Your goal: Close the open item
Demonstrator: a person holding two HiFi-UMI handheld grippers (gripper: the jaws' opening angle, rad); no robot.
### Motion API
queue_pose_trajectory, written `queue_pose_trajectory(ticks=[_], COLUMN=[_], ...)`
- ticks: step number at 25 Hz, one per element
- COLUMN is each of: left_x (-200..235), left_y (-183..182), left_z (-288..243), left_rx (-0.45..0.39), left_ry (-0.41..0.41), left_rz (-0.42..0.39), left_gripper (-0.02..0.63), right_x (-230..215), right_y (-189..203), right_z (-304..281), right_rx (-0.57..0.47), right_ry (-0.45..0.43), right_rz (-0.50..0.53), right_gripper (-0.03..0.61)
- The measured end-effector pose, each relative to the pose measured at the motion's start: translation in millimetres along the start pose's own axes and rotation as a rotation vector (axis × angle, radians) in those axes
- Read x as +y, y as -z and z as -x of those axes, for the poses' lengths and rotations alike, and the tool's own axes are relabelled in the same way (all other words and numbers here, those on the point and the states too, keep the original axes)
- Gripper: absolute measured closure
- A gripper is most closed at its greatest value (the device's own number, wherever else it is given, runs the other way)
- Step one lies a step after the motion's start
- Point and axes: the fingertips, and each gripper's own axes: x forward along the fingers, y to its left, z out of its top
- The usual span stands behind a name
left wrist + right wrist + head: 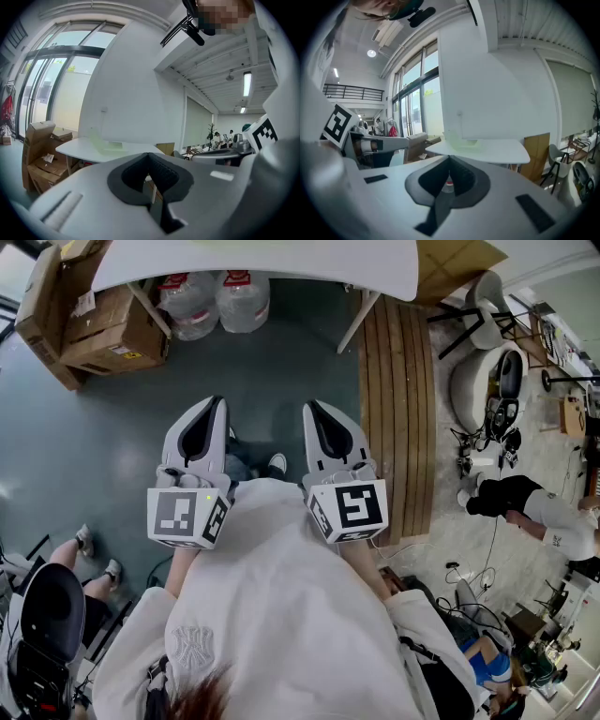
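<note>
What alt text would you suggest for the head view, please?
Seen from above, a person in a white top holds a left tool and right tool side by side, both shut and empty, aimed at a white table with water bottles beneath.

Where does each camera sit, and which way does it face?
Head view: on the person's head, facing steeply down at their white shirt, left gripper and right gripper; white table ahead.
Left gripper view: on the left gripper, looking along its shut jaws at the table and cardboard boxes; right gripper's marker cube at right.
Right gripper view: on the right gripper, looking along its shut jaws at the table; left gripper's marker cube at left.
Shared: all show the table; each gripper view catches the other gripper.
</note>
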Motion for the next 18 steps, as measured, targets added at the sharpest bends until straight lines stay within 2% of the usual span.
queue_pose_trajectory(ticks=[18], left_x=[32], left_y=[-11], left_z=[-11], left_rx=[-0.002], left_ry=[-0.004], left_rz=[0.014], left_gripper=[0.606], right_x=[10], right_y=[-12], right_z=[-30], right_rx=[0.005], right_ry=[-0.001], right_rz=[0.007], right_gripper=[0.569])
